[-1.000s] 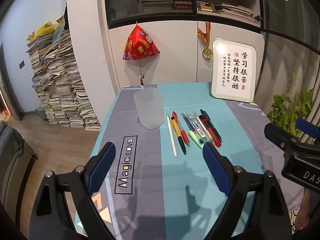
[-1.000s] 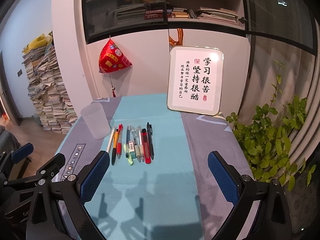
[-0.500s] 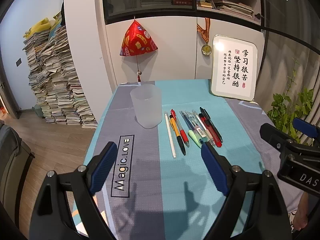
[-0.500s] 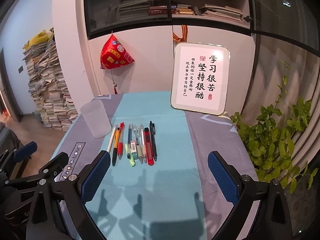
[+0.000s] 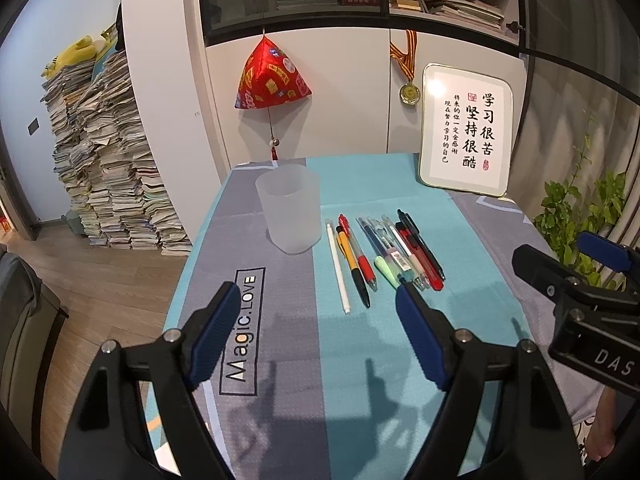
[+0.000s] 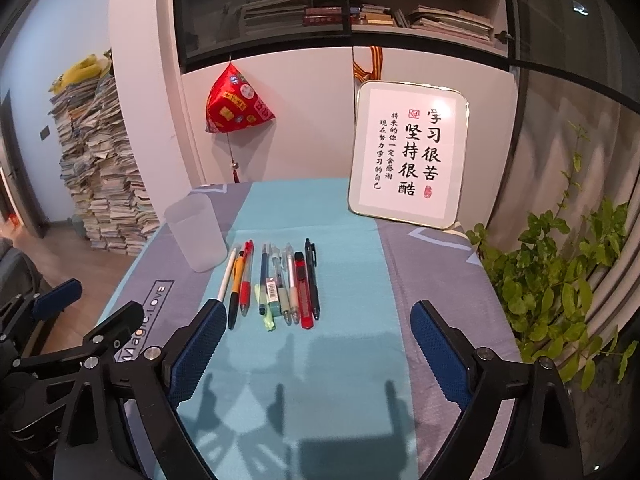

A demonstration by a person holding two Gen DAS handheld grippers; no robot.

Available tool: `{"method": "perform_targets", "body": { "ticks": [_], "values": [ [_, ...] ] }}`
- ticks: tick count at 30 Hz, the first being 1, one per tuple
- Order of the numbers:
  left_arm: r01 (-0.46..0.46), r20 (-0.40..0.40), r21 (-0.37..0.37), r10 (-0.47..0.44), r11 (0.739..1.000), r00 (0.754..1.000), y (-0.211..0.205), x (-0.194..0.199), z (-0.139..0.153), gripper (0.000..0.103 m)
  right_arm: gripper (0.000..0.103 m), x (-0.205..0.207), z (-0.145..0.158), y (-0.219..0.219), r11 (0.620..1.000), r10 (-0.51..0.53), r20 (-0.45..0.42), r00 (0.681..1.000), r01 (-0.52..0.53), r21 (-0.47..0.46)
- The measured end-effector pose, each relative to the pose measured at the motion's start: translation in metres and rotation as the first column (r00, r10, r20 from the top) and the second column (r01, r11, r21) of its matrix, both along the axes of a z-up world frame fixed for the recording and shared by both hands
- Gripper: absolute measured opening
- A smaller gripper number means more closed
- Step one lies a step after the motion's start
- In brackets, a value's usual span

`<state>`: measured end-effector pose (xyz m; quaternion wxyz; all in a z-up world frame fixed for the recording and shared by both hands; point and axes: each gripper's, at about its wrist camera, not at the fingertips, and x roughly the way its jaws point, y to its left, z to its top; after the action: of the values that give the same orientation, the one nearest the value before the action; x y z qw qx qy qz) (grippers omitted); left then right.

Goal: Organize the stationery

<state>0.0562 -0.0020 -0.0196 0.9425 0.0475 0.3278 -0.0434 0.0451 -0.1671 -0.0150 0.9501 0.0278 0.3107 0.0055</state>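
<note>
Left gripper (image 5: 317, 286) and right gripper (image 6: 317, 304): two, both spread wide, jaws just now closing a little, nothing between them. Hovering above the near end of the bench (image 5: 496, 220), touching nothing. Blue ribbed pads (image 5: 212, 332) on black hard arms with small silver screws.

One cup (image 5: 290, 208): frosted, see-through plastic, round, slightly tapered, upright and empty on the grey stripe of the cloth (image 5: 360, 360), left of the pens.

About ten pens (image 5: 380, 252) lying flat side by side in one row, just right of the cup, tips toward the grippers: one thin white, one orange with a black grip, one red, one dark blue, one short pale green, several clear-barrelled, one red, one black. Right half packed too tightly for a sure count.

One cloth, woven, teal and grey stripes, printed "Magic.LOVE".

One framed sign (image 5: 466, 128), rounded corners, black brush lettering, leaning at the far right of the bench. One red pyramid-shaped fabric ornament (image 5: 270, 76) with a tassel and one gold medal (image 5: 409, 92) on the wall cupboard.
</note>
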Motion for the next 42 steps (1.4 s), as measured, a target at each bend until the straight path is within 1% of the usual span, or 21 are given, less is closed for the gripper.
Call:
{"method": "perform_targets", "body": {
  "ticks": [4,7,9,10,11,12,13,14,15,18,20,23,28,33,37,39,40,42],
  "values": [
    [0.004,-0.004,0.000,-0.004,1.000,1.000,-0.001,0.001,-0.001,0.077,0.086,0.002,-0.003,-0.001,1.000,0.006,-0.014,1.000,-0.006,0.006],
    [0.008,-0.012,-0.006,-0.008,1.000,1.000,0.000,0.003,-0.002,0.073,0.080,0.004,-0.005,-0.002,1.000,0.019,-0.027,0.999,-0.019,0.009],
    [0.018,-0.030,-0.018,-0.018,1.000,0.999,0.001,0.007,-0.006,0.067,0.074,0.005,-0.006,-0.003,0.999,0.032,-0.038,0.999,-0.032,0.016],
    [0.022,-0.042,-0.027,-0.023,0.999,0.999,0.002,0.009,-0.009,0.065,0.069,0.006,-0.008,-0.003,0.999,0.041,-0.045,0.998,-0.040,0.018],
    [0.023,-0.053,-0.032,-0.025,0.999,0.998,0.003,0.011,-0.011,0.060,0.064,0.008,-0.010,-0.003,0.998,0.055,-0.054,0.997,-0.054,0.020],
    [0.022,-0.072,-0.042,-0.025,0.999,0.997,0.006,0.015,-0.015,0.053,0.062,0.010,-0.012,-0.004,0.998,0.064,-0.063,0.996,-0.063,0.020],
    [0.020,-0.088,-0.049,-0.024,0.999,0.996,0.007,0.019,-0.018,0.049,0.058,0.012,-0.014,-0.005,0.998,0.068,-0.071,0.995,-0.067,0.021],
    [0.017,-0.109,-0.058,-0.023,0.998,0.994,0.009,0.023,-0.022,0.042,0.055,0.016,-0.018,-0.006,0.997,0.074,-0.085,0.994,-0.072,0.027],
    [0.015,-0.124,-0.067,-0.024,0.998,0.992,0.010,0.026,-0.025,0.038,0.054,0.019,-0.021,-0.008,0.997,0.077,-0.096,0.992,-0.074,0.034],
    [0.011,-0.164,-0.082,-0.024,0.997,0.986,0.010,0.035,-0.034,0.037,0.047,0.031,-0.034,-0.015,0.995,0.088,-0.144,0.986,-0.079,0.065],
    [0.015,-0.177,-0.081,-0.029,0.997,0.984,0.007,0.039,-0.038,0.036,0.042,0.039,-0.040,-0.017,0.995,0.091,-0.164,0.982,-0.081,0.065],
    [0.025,-0.197,-0.072,-0.038,0.997,0.980,0.002,0.050,-0.046,0.030,0.035,0.055,-0.052,-0.021,0.994,0.097,-0.198,0.975,-0.086,0.063],
    [0.032,-0.248,-0.083,-0.052,0.996,0.967,0.001,0.070,-0.062,0.029,0.033,0.078,-0.067,-0.025,0.991,0.119,-0.243,0.963,-0.102,0.083],
    [0.033,-0.297,-0.074,-0.054,0.997,0.953,-0.004,0.091,-0.078,0.029,0.033,0.103,-0.080,-0.024,0.989,0.135,-0.284,0.949,-0.112,0.096],
    [0.035,-0.314,-0.072,-0.056,0.997,0.948,-0.005,0.103,-0.085,0.029,0.033,0.121,-0.088,-0.020,0.988,0.142,-0.305,0.942,-0.118,0.097],
    [0.039,-0.319,-0.071,-0.060,0.997,0.946,-0.007,0.109,-0.087,0.028,0.031,0.129,-0.091,-0.017,0.988,0.144,-0.311,0.939,-0.122,0.089],
    [0.041,-0.322,-0.069,-0.061,0.997,0.945,-0.009,0.112,-0.089,0.027,0.028,0.132,-0.093,-0.015,0.989,0.145,-0.316,0.937,-0.125,0.084],
    [0.049,-0.333,-0.064,-0.068,0.997,0.940,-0.012,0.117,-0.093,0.018,0.024,0.137,-0.097,-0.013,0.989,0.147,-0.328,0.933,-0.127,0.081]
  ]
}}
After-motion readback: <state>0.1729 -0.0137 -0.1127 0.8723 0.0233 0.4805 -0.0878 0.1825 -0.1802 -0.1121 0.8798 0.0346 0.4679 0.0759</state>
